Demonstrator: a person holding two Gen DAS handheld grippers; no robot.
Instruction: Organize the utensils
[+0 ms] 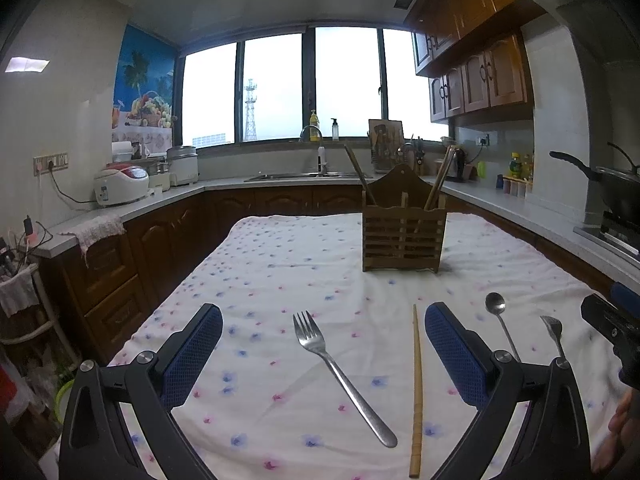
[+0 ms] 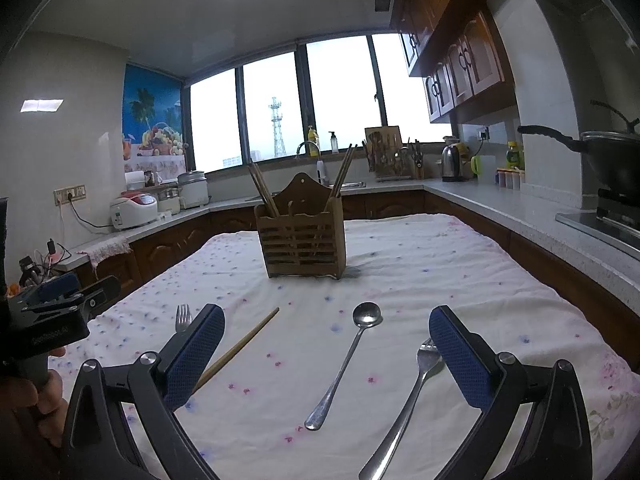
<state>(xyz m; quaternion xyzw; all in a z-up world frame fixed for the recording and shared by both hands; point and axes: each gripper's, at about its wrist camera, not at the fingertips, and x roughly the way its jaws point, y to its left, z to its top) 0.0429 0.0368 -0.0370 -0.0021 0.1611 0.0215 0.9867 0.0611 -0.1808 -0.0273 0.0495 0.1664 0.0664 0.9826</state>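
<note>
Nearest the left wrist camera, the left gripper (image 1: 324, 354) hangs above the table (image 1: 280, 264) with its blue-padded fingers (image 1: 192, 354) spread wide and nothing between them. Under that gap a large fork (image 1: 340, 372) lies flat on the flowered cloth, tines pointing away, and a loose chopstick (image 1: 416, 396) lies just beside it on the right, apart from the right-hand pad.

The right gripper (image 2: 326, 356) is likewise wide open and empty, touching nothing. Below its gap lies a spoon (image 2: 344, 364), bowl pointing away; a second fork (image 2: 404, 408) lies near it on the right, its tines partly hidden behind the right pad. The chopstick shows here angled beside the left pad, and the large fork's tines peek out behind that pad.

Beyond the cutlery the cloth is bare up to the wooden holder (image 2: 300, 240), leaving open room on both sides of it. The holder stands upright well apart from the loose pieces, with chopsticks (image 2: 344, 172) leaning out of its left and right compartments. The table's far edge lies just behind it, then the kitchen counter (image 2: 500, 208) and the window.
</note>
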